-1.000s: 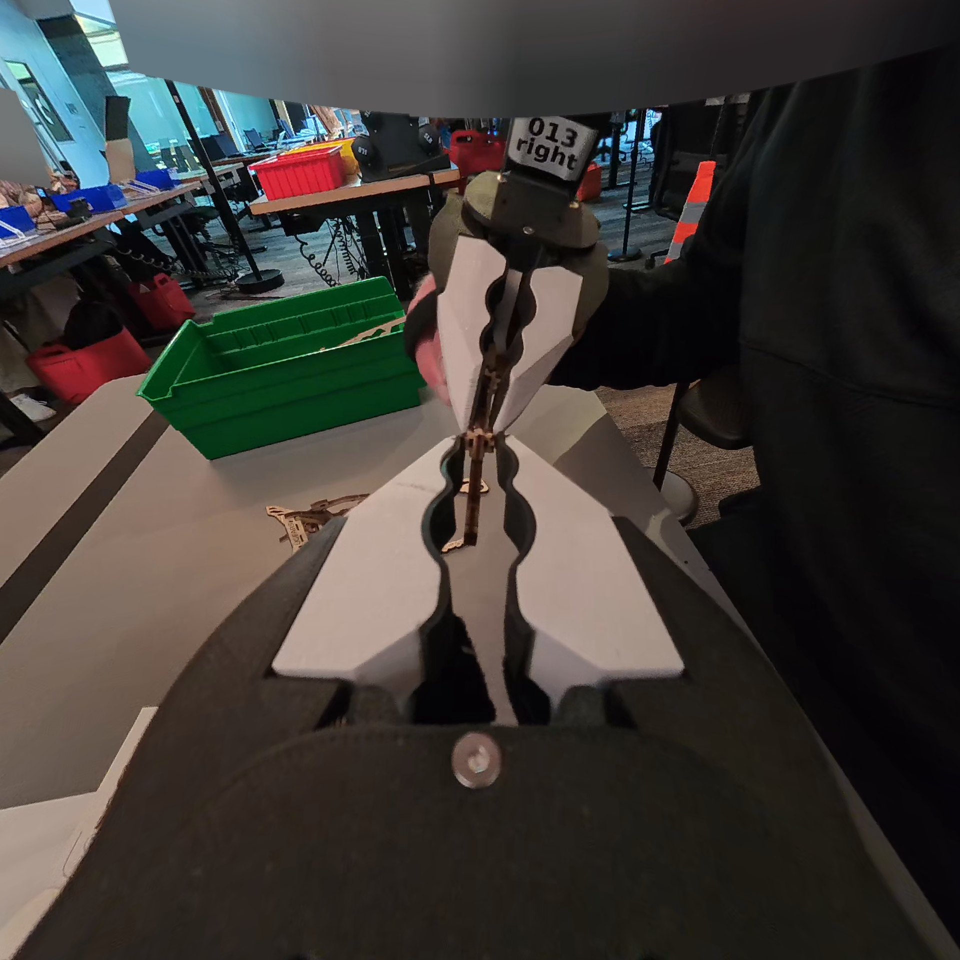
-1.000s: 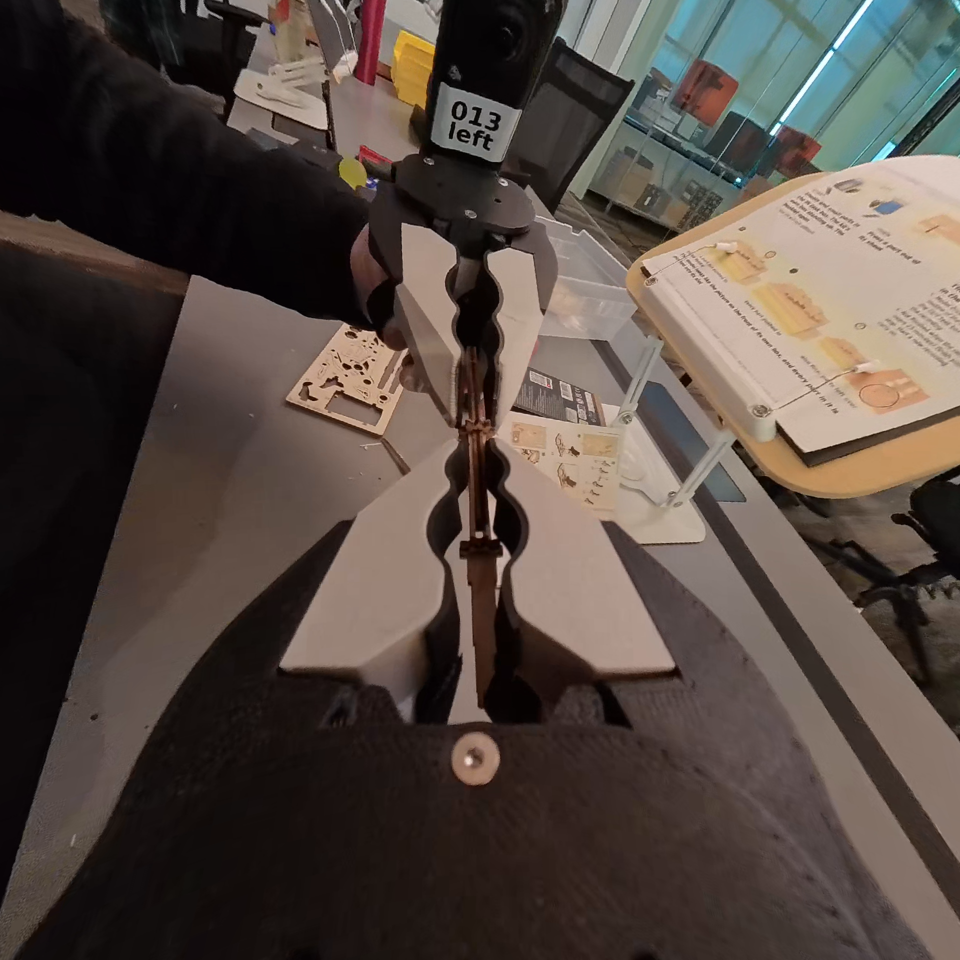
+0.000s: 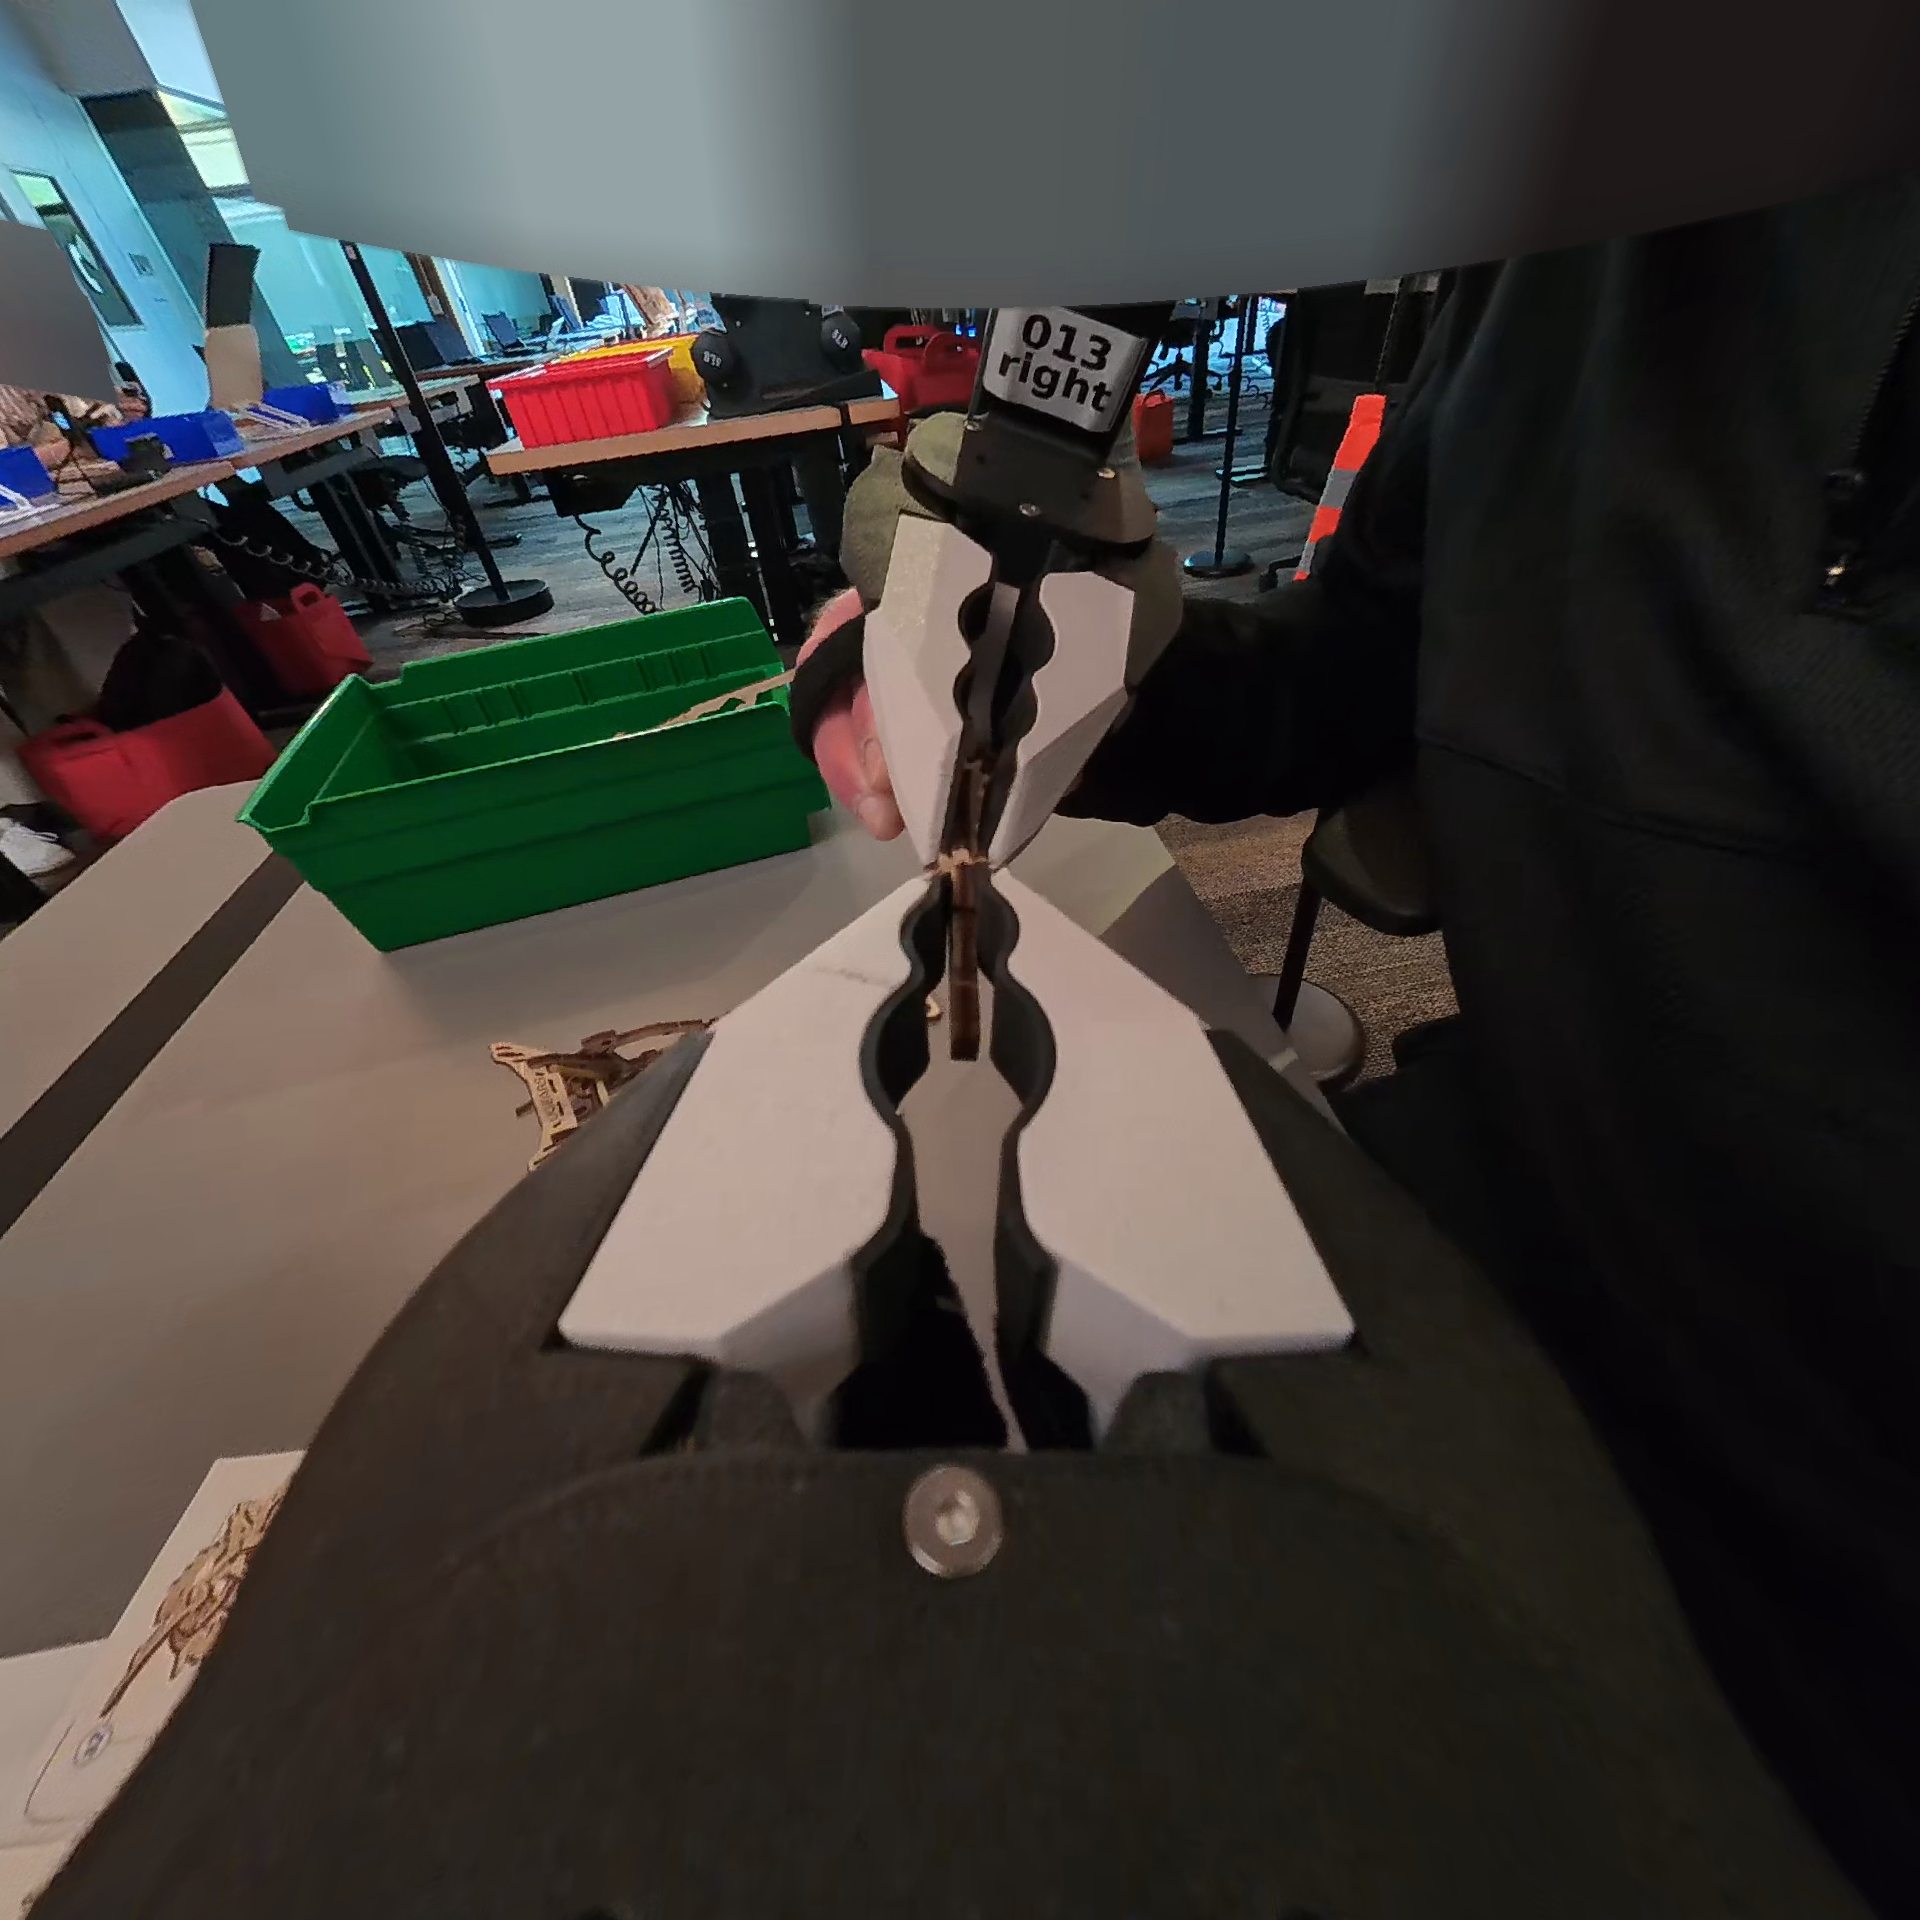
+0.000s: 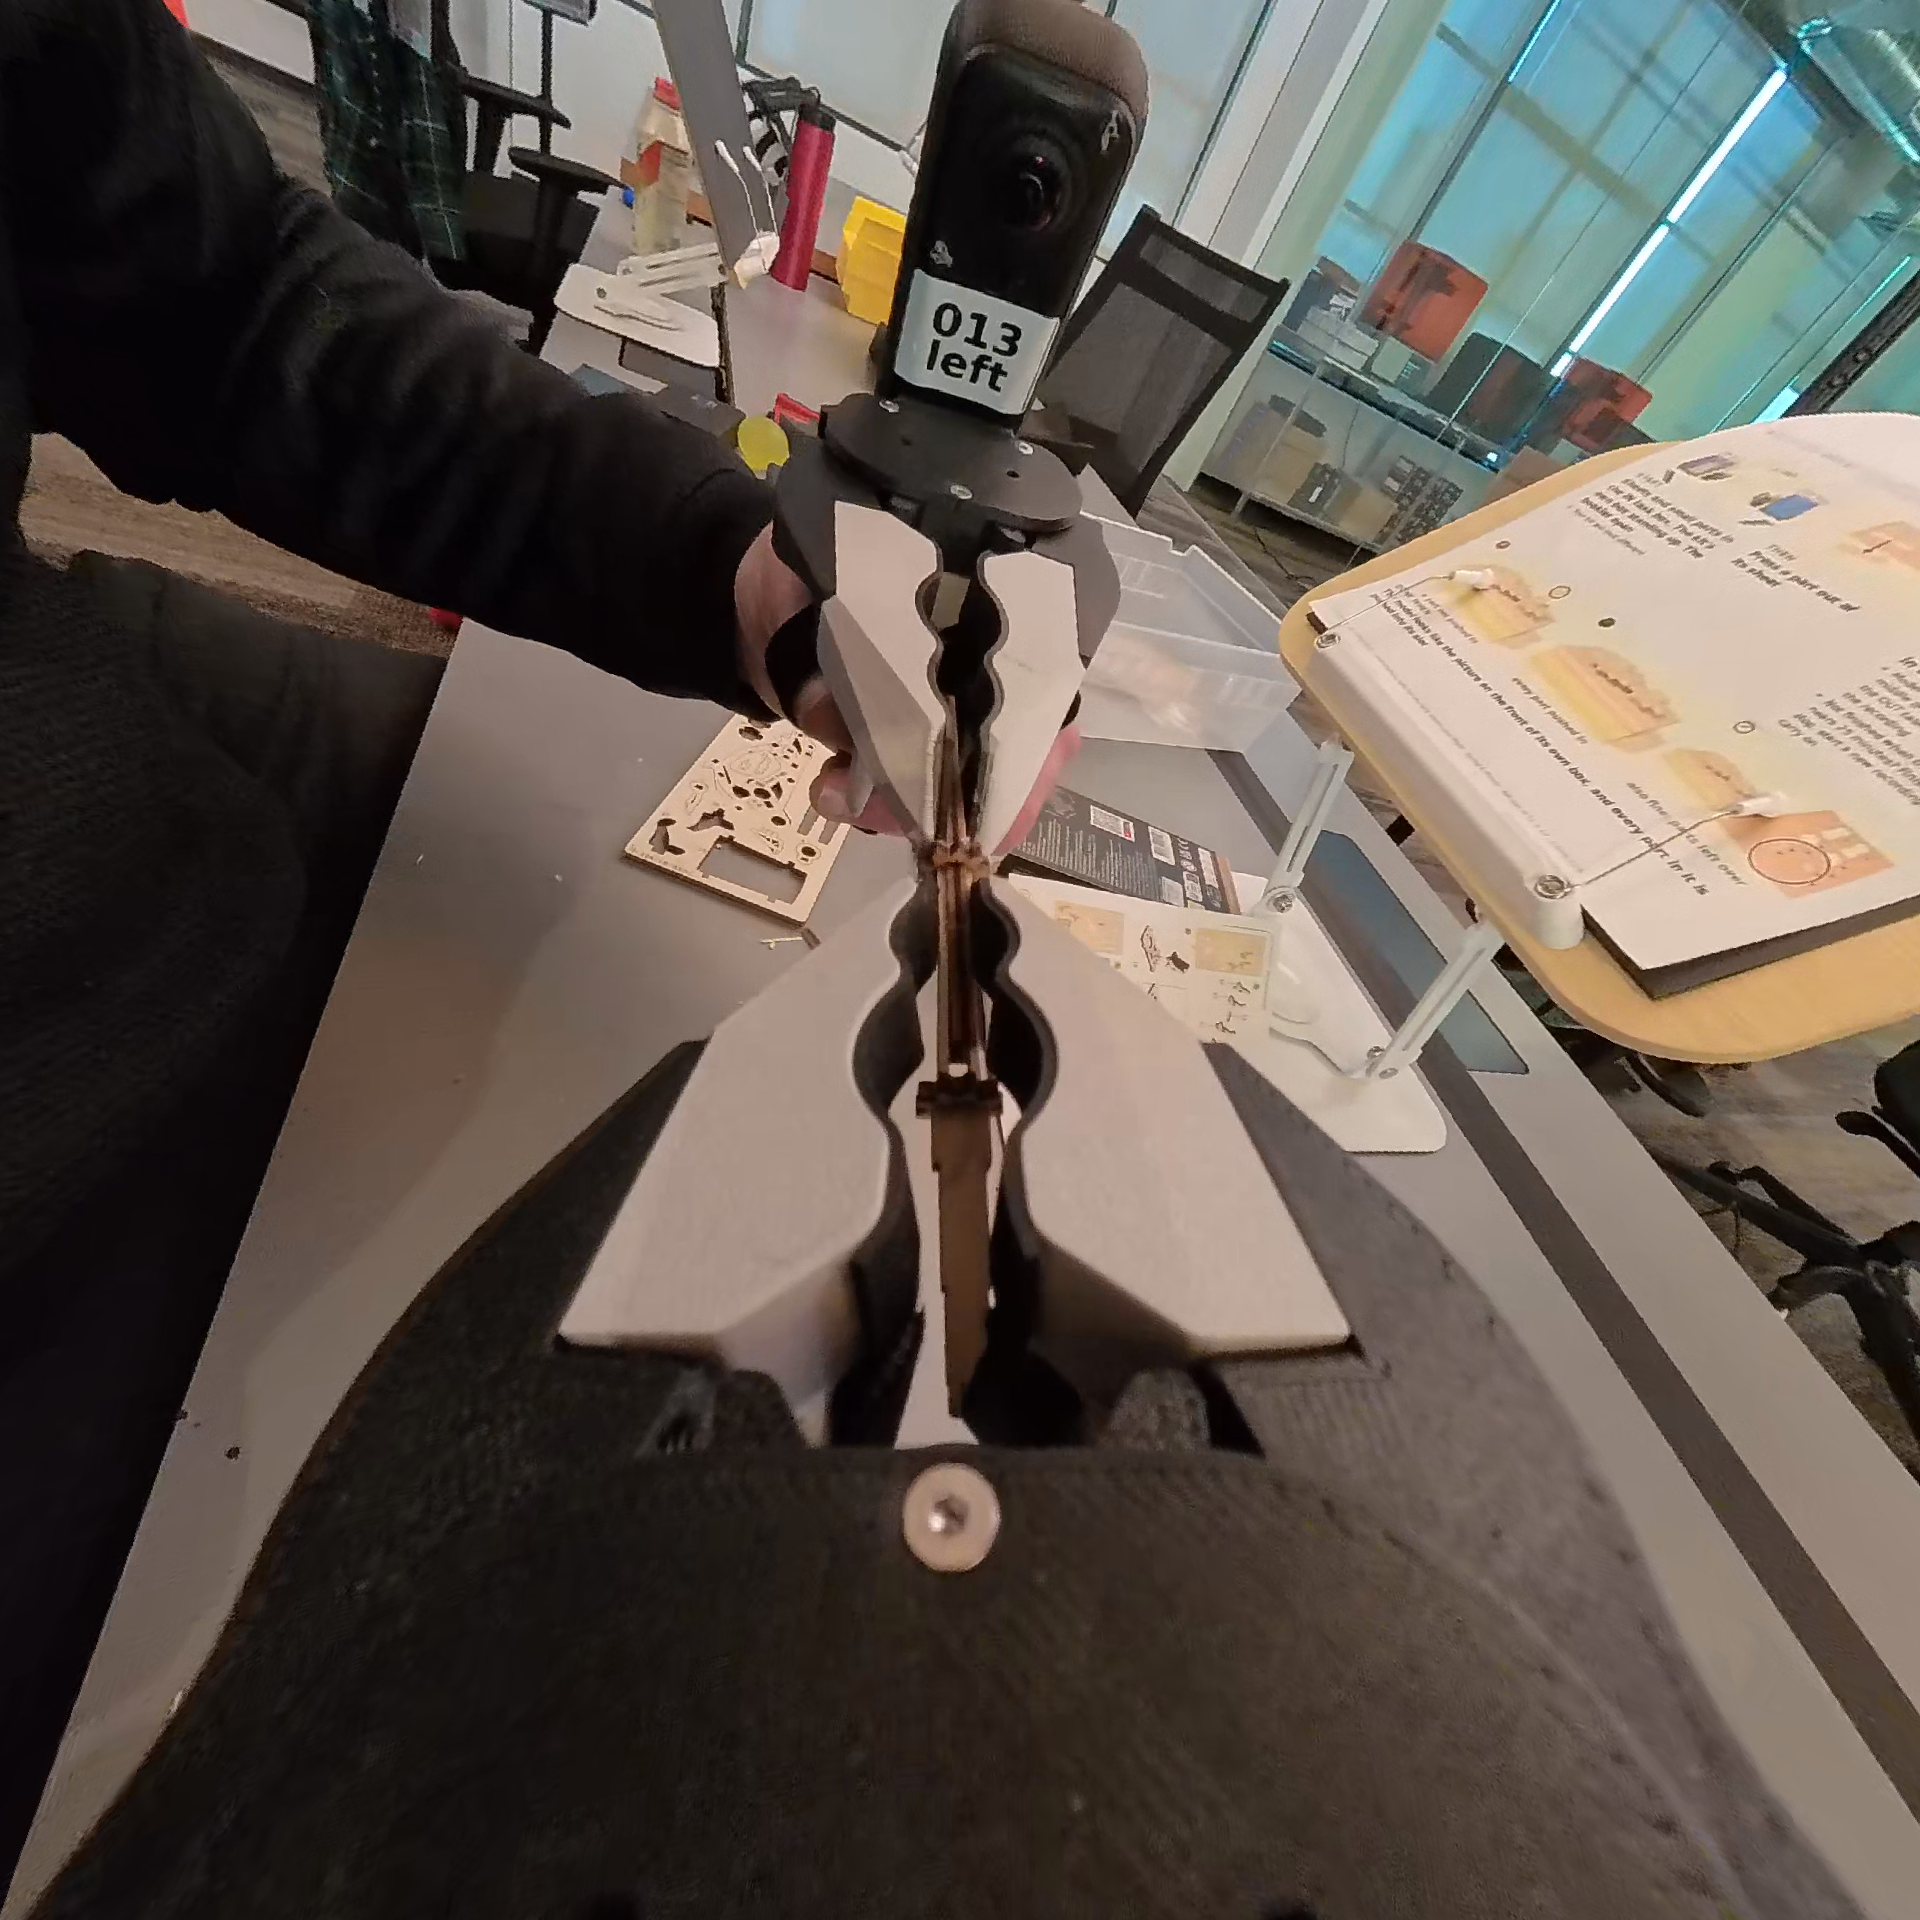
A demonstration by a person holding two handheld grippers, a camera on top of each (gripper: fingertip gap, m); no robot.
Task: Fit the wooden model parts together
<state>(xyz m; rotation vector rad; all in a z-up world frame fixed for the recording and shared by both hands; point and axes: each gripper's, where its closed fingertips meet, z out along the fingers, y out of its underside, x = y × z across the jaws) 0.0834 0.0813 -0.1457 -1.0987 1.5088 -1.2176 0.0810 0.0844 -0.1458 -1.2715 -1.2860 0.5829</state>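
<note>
While the green bin (image 3: pixel 540 790) sits on the gray table (image 3: pixel 312 1091) left of the grippers, the left gripper (image 3: pixel 961 883) pinches a thin wooden part (image 3: pixel 964 966) edge-on. Tip to tip with it above the table, the right gripper (image 4: pixel 956 883) clamps another wooden piece (image 4: pixel 961 1195); right of them stands an instruction board (image 4: pixel 1621 727).

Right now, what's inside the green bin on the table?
In the left wrist view, the green bin shows ribbed inner walls and a pale cut-out wooden sheet poking over its right rim. Its floor is hidden by the front wall.
</note>
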